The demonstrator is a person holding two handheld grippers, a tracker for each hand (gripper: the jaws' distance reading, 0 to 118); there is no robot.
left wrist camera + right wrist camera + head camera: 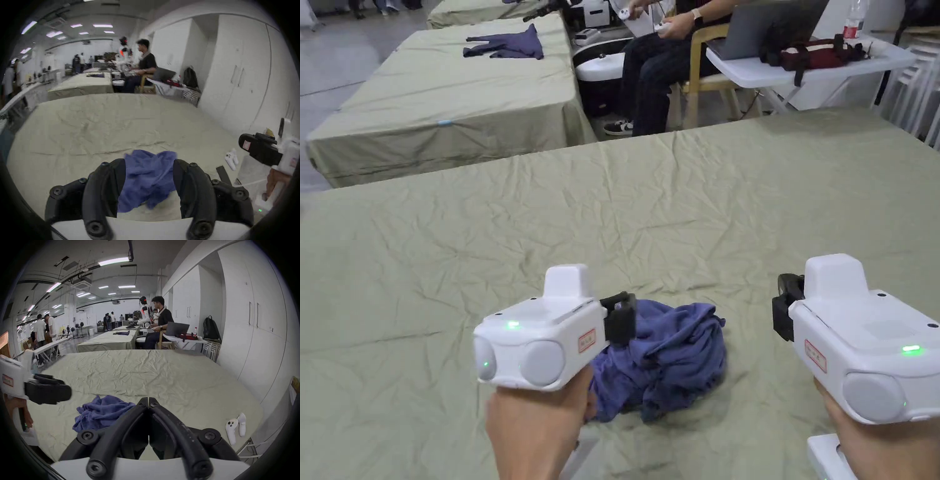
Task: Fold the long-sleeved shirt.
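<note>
- The shirt (665, 359) lies in a crumpled blue heap on the worktop (687, 206), near its front edge, with nothing folded yet.
- It looks light, thin and limp; I judge it will sag and drape from any hold, and that layers may lift together when pinched.
- No collar, cuff or hem can be told apart in the heap, so a loose outer edge of the shirt seems the best first hold, to shake it open and lay it flat.
- The left claw (149, 175) hovers just above the near side of the shirt, jaws spread wide with blue cloth seen between them; they press on nothing.
- The right claw (148, 400) is off to the right of the shirt, apart from it, its jaws brought together at the tips and holding nothing.
- The cover on the worktop is creased and loose; a low pinch at the shirt could catch it as well.
- Two white handheld controllers (235, 428) lie well to the right of the shirt, near the worktop's edge, and could crowd a spread sleeve.
- Beyond the shirt the worktop gives room for spreading it out.
- Far behind the shirt, a seated person (659, 62) is at a small white table (800, 65) with a laptop (765, 25), and a second dark garment (506, 45) lies on another covered table; none of this is in the way.
</note>
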